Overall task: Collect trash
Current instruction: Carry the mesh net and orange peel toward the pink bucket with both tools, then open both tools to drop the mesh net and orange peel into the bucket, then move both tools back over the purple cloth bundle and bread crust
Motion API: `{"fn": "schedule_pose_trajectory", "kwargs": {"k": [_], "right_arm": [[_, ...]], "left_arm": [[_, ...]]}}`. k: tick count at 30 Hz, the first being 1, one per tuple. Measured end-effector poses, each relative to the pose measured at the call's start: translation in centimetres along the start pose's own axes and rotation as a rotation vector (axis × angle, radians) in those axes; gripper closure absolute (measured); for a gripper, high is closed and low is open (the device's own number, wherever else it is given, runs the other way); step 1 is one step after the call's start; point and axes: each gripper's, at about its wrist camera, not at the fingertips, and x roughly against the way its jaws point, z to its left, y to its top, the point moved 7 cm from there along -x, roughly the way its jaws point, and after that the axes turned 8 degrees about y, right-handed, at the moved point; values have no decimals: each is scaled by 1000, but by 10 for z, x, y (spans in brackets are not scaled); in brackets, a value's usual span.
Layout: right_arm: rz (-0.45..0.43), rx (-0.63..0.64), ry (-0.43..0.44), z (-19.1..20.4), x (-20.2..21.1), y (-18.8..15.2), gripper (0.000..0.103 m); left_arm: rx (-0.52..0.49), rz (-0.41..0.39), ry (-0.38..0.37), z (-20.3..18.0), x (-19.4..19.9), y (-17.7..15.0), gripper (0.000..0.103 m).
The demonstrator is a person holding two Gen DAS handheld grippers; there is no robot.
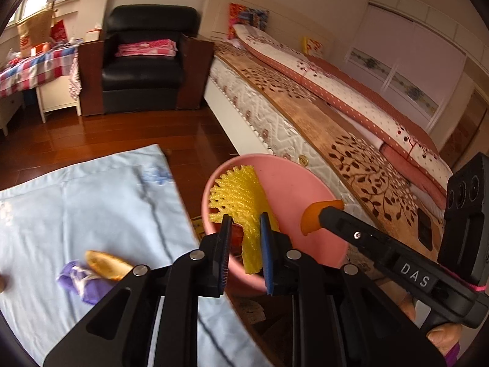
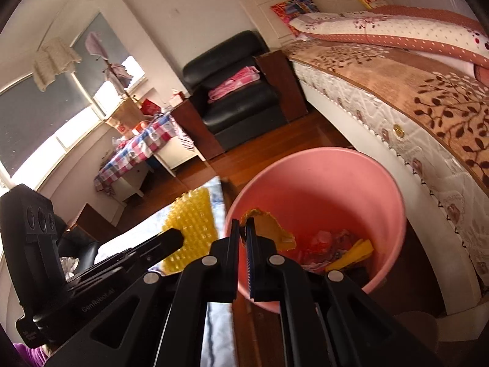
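Note:
A pink bin (image 1: 318, 183) stands on the wood floor beside the bed. My left gripper (image 1: 244, 223) is shut on a yellow foam net (image 1: 235, 195), which hangs over the bin's near rim. My right gripper (image 1: 321, 214) comes in from the right, shut on a piece of orange peel (image 1: 308, 217) above the bin. In the right wrist view the right gripper (image 2: 243, 226) pinches the orange peel (image 2: 272, 229) over the pink bin (image 2: 336, 183), which holds red and yellow wrappers (image 2: 342, 250). The left gripper (image 2: 175, 237) holds the foam net (image 2: 195, 223) left of the bin.
A light blue cloth (image 1: 91, 208) lies on the floor with a purple scrap (image 1: 79, 281) and another peel (image 1: 107, 264) on it. The bed (image 1: 336, 128) runs along the right. A black armchair (image 1: 146, 61) and a table with a checked cloth (image 1: 30, 67) stand at the back.

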Motion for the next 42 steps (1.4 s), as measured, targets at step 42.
{"fn": "schedule_pose_trajectory", "kwargs": {"k": [42], "right_arm": [[-48, -1, -54, -4, 15, -6, 60]], "left_arm": [[30, -18, 63, 8, 10, -16, 57]]}}
